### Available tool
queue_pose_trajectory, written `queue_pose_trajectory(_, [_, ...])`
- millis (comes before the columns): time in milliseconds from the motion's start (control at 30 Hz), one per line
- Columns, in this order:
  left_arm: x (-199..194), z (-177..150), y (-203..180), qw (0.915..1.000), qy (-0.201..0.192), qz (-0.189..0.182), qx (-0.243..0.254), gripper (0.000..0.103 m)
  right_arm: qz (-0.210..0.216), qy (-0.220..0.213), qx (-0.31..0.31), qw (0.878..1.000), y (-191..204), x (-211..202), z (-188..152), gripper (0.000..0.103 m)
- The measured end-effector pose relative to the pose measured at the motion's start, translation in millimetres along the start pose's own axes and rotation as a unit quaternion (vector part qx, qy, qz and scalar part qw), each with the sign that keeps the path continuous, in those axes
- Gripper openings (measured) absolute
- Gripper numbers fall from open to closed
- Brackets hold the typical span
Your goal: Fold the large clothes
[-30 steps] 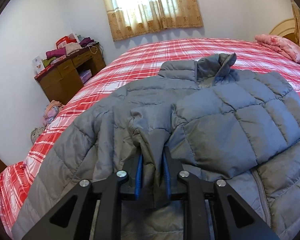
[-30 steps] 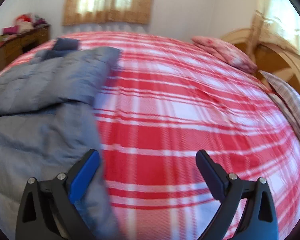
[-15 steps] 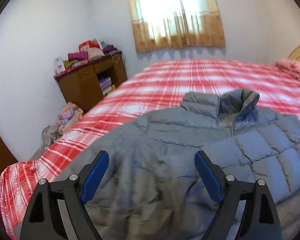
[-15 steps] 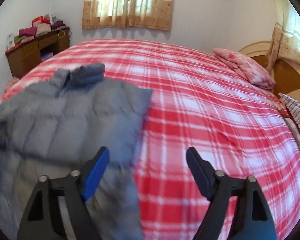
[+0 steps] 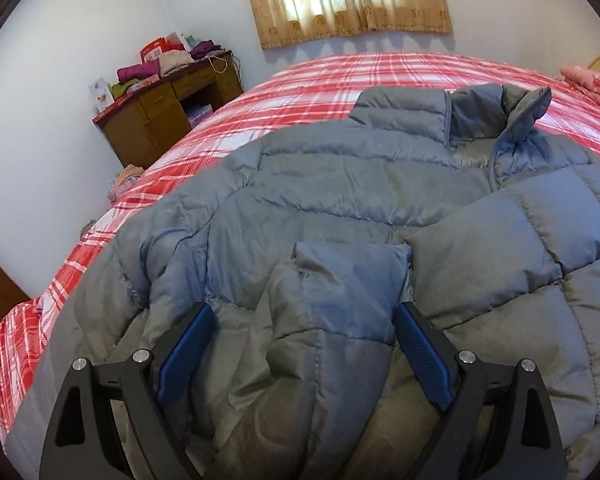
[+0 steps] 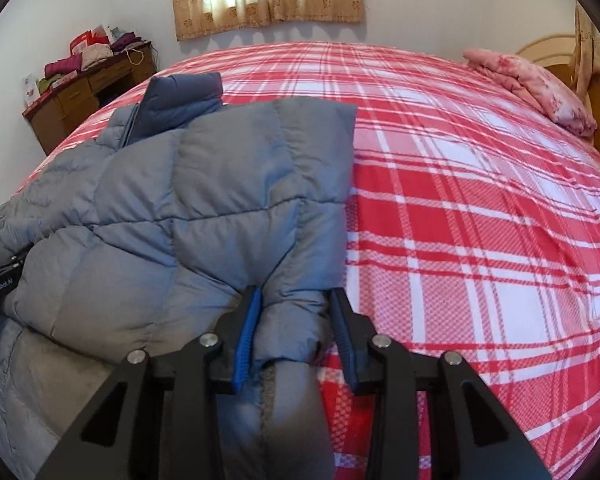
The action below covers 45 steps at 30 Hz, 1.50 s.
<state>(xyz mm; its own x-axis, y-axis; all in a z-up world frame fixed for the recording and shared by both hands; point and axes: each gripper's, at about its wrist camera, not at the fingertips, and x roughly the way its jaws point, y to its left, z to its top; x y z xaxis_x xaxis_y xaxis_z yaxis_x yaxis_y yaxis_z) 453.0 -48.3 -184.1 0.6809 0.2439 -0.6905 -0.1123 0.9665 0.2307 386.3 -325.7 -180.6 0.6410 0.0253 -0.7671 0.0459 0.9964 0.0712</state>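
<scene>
- As the grey quilted puffer jacket (image 5: 340, 208) lies on the red plaid bedspread (image 6: 460, 200), the left gripper (image 5: 300, 356), having let its sleeve go, gapes wide.
- Right gripper (image 6: 294, 332) closes, pinching the jacket's edge for the next fold.

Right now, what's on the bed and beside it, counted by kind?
Grey puffer jacket: 1
Pink pillow: 1
Red plaid bedspread: 1
Wooden desk: 1
Handheld tools: 2, the left tool open over a folded sleeve, the right tool closing on the jacket's edge
Total: 6
</scene>
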Motion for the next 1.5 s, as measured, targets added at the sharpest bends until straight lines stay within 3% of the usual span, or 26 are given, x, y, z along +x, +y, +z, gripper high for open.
queue_pose_trajectory(133, [-3,1,-3,1.0,-0.002,0.006,0.006,0.092,-0.01,0.004,-0.011,1.0,5,0,3,0.039])
queue_pose_trajectory(200, [-14,5,5,0.9999,-0.007,-0.009,-0.011,0.092,-0.021,-0.007,-0.026,0.999,6,-13,9,0.038])
queue_pose_trajectory(300, [-46,12,19,0.9972,-0.058,-0.034,-0.034,0.092,-0.023,-0.062,-0.022,0.998,2,-44,22,0.039])
queue_pose_trajectory(400, [-65,25,18,0.9932,-0.089,-0.058,-0.048,0.092,-0.029,-0.081,-0.011,0.996,5,-47,41,0.04])
queue_pose_trajectory(533, [-46,35,-10,0.9935,-0.068,-0.081,-0.043,0.092,-0.01,-0.065,-0.011,0.998,19,-15,56,0.04])
queue_pose_trajectory(667, [-2,24,-30,0.9983,-0.01,-0.048,-0.031,0.092,-0.004,-0.038,-0.021,0.999,32,20,46,0.04])
queue_pose_trajectory(733, [10,21,-27,0.9969,0.015,-0.065,-0.041,0.093,0.003,-0.022,-0.019,1.0,30,31,39,0.04])
queue_pose_trajectory(1133, [22,21,-27,0.9963,0.035,-0.063,-0.048,0.099,0.012,-0.02,-0.009,1.0,27,33,36,0.04])
queue_pose_trajectory(1500, [26,23,-24,0.9955,0.039,-0.069,-0.052,0.1,-0.013,-0.015,-0.029,0.999,36,35,38,0.04])
